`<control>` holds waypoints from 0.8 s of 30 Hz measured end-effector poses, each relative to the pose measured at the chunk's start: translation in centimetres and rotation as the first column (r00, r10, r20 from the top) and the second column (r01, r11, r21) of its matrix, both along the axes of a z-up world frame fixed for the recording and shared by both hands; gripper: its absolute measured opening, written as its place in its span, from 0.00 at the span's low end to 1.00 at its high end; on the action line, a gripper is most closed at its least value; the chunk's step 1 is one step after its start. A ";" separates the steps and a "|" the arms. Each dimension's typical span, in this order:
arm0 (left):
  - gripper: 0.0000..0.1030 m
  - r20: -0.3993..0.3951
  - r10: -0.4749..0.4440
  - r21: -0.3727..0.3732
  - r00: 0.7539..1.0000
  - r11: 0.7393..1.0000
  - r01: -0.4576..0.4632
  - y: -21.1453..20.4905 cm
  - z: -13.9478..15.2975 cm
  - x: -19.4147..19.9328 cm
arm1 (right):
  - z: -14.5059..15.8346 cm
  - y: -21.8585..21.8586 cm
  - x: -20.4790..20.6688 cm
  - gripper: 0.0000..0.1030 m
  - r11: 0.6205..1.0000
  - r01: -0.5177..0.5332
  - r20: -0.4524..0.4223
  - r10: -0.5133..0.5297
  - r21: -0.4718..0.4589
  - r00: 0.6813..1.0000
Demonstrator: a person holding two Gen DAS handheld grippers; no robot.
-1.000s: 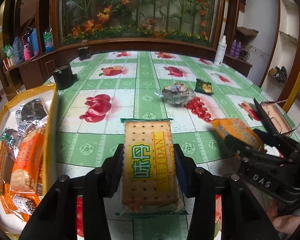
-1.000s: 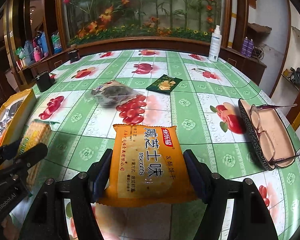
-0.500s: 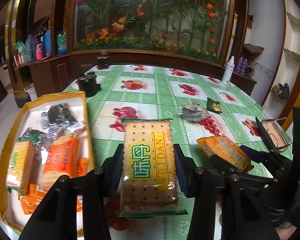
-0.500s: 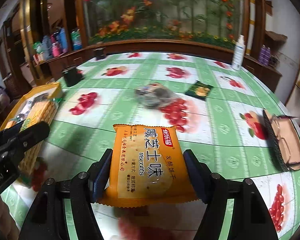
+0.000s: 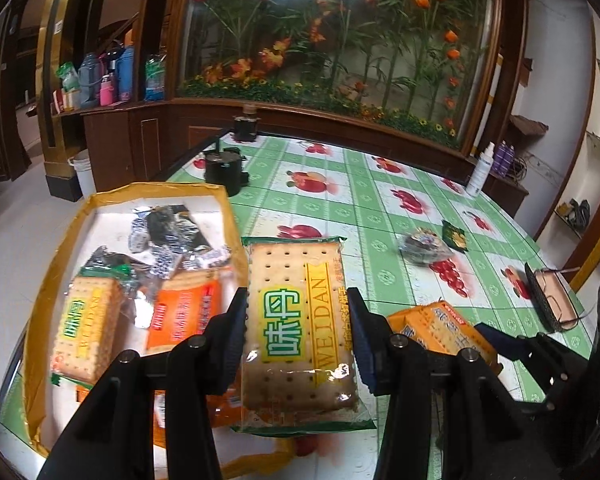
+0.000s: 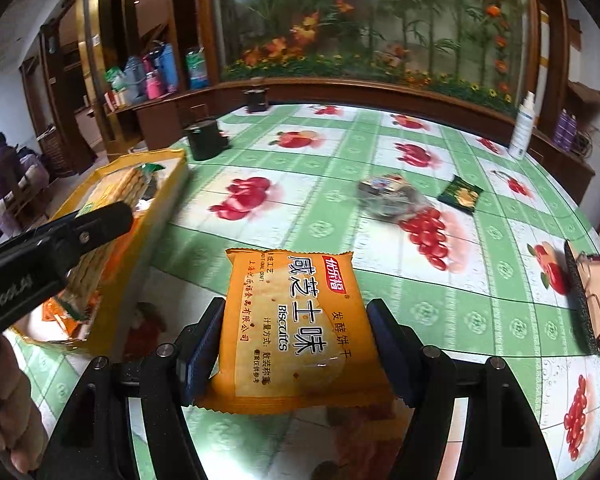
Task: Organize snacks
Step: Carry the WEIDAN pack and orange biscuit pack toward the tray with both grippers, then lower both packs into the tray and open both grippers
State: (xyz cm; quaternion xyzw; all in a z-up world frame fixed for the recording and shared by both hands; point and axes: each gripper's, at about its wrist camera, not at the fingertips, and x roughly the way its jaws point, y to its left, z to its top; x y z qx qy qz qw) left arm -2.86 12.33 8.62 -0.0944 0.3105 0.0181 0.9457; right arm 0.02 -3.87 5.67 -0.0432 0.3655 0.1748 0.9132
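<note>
My left fingers (image 5: 298, 336) pinch brittle crackers (image 5: 296, 320) edgewise; right fingers (image 6: 296, 350) clamp a light, crinkly biscuit pack (image 6: 296, 332).

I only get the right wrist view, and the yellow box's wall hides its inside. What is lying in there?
Observer: A WEIDAN cracker pack, orange packets and silver-and-black foil packets lie in the yellow box.
Operator: What is the left hand-held gripper carrying?
Observer: The left hand-held gripper is shut on a second WEIDAN pack, label up.
Operator: Is it over the box?
Observer: It hangs at the box's right rim, not clearly inside.
</note>
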 end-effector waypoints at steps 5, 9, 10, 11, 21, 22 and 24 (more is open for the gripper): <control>0.44 -0.003 0.037 -0.019 0.999 0.999 -0.038 1.9 0.1 -0.5 | 0.1 1.6 -0.6 0.73 0.999 -0.042 0.003 0.042 -0.005 0.999; 0.44 -0.004 0.067 -0.029 0.998 0.997 -0.067 3.2 0.1 -0.8 | 0.3 2.7 -1.1 0.73 0.997 -0.071 0.009 0.071 -0.006 0.997; 0.44 -0.004 0.072 -0.031 0.997 0.997 -0.072 3.4 0.1 -0.8 | 0.4 3.0 -1.3 0.73 0.997 -0.078 0.011 0.078 -0.007 0.997; 0.44 -0.003 0.078 -0.034 0.997 0.996 -0.079 3.8 0.2 -0.9 | 0.4 3.3 -1.4 0.73 0.996 -0.085 0.012 0.085 -0.008 0.996; 0.44 0.000 0.148 -0.057 0.989 0.987 -0.147 6.9 0.3 -1.7 | 0.9 6.5 -2.5 0.73 0.987 -0.159 0.029 0.160 -0.029 0.987; 0.44 -0.001 0.157 -0.057 0.988 0.986 -0.157 7.3 0.3 -1.7 | 0.9 6.8 -2.6 0.73 0.985 -0.168 0.031 0.169 -0.032 0.985; 0.44 -0.003 0.174 -0.057 0.985 0.983 -0.173 7.9 0.2 -2.0 | 1.0 7.6 -2.8 0.73 0.982 -0.185 0.034 0.187 -0.035 0.982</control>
